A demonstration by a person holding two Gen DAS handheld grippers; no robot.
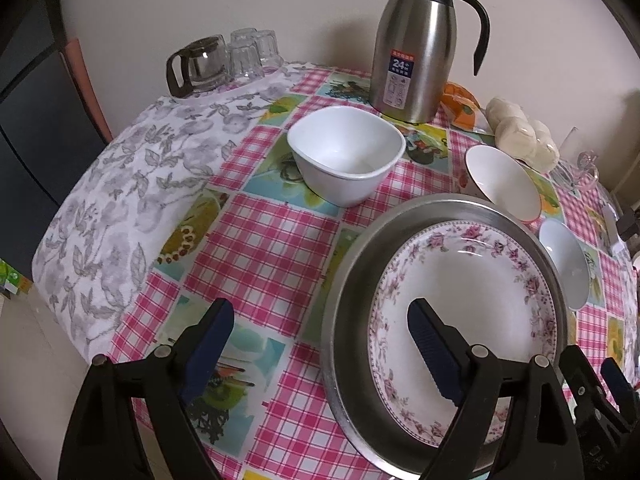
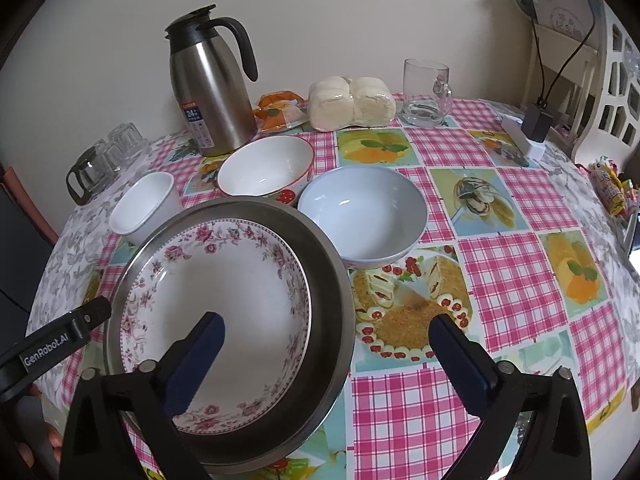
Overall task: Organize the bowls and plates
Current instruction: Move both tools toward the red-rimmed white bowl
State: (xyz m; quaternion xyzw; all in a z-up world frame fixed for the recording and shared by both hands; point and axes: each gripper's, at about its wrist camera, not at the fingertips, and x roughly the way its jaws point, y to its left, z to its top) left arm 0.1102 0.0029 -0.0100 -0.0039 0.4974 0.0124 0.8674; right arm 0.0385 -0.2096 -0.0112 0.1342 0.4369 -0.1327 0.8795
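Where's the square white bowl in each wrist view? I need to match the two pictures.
Left wrist: square white bowl upper centre, beyond the steel tray.
Right wrist: square white bowl left of centre, at the tray's far-left rim.
Shared landmark: the steel thermos jug behind it.

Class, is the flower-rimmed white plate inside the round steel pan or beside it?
Inside: the flower-rimmed white plate lies within the round steel pan, whose rim encircles it in both views.

A home dining table (image 2: 500, 280): checked oilcloth, thermos jug (image 2: 212, 92), bowls.
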